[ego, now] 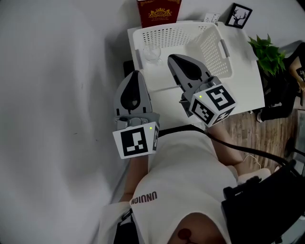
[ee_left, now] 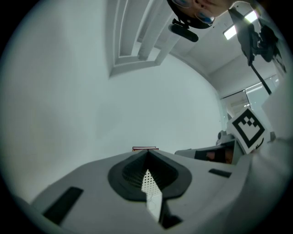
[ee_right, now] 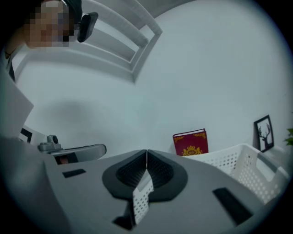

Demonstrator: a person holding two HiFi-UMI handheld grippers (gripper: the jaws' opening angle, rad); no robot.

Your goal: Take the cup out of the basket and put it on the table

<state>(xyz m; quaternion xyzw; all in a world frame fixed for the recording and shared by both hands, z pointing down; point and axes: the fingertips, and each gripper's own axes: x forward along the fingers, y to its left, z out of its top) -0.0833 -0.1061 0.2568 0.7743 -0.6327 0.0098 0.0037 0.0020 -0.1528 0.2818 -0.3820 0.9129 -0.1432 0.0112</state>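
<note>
hovering at table [ego: 238, 90] edge; left gripper [ego: 137, 72]

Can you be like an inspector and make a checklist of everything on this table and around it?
Surface: white table, bare at its near right.
Job's things: small clear glass cup appears to stand inside the white perforated plastic basket, near its left wall; not yet taken out.
Clutter: red book with a gold emblem behind the basket; black-framed deer picture; green leafy plant at the right.
Grippers: left gripper and right gripper both shut and empty, in the air near the basket.
Cables: black cable across the person's lap.
Surroundings: plain grey wall at left; wooden floor at right.
</note>
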